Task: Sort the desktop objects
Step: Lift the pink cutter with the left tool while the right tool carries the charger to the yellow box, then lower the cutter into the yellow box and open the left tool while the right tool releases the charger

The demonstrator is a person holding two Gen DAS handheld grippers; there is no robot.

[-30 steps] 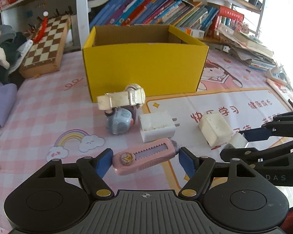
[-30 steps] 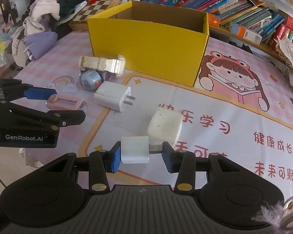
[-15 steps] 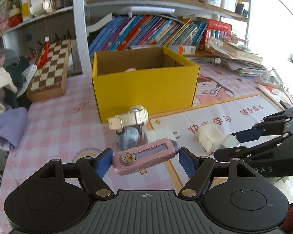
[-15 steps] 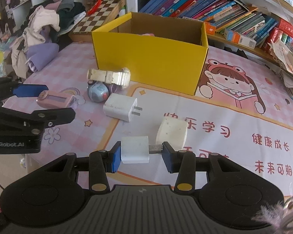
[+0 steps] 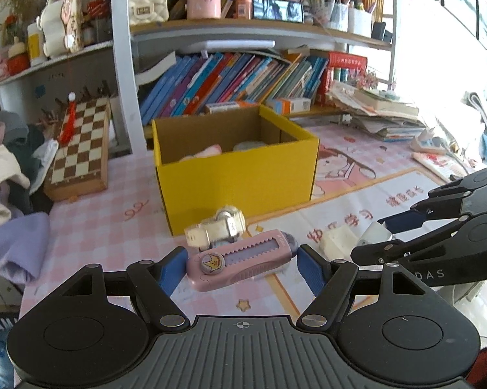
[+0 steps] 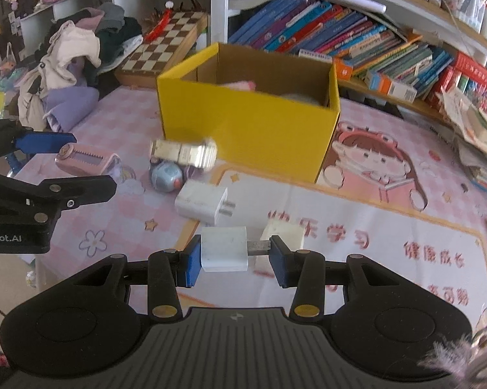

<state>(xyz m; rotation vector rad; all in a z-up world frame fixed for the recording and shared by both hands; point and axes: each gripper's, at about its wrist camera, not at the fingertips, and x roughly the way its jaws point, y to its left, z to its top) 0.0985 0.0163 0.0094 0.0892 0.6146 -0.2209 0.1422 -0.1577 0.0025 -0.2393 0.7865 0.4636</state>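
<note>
Before the yellow box (image 6: 246,123), each gripper clamps something: left (image 5: 241,267) a pink cutter (image 5: 240,259), right (image 6: 235,253) a white plug (image 6: 224,248).

Bright daylight floods in from the right, blowing out the left wrist view's upper right. Fisheye bends and darkens the corners; the right wrist view is motion-blurred.

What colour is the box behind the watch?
Yellow outside, plain brown cardboard inside. The box shows best in the right wrist view, just beyond the watch.
</note>
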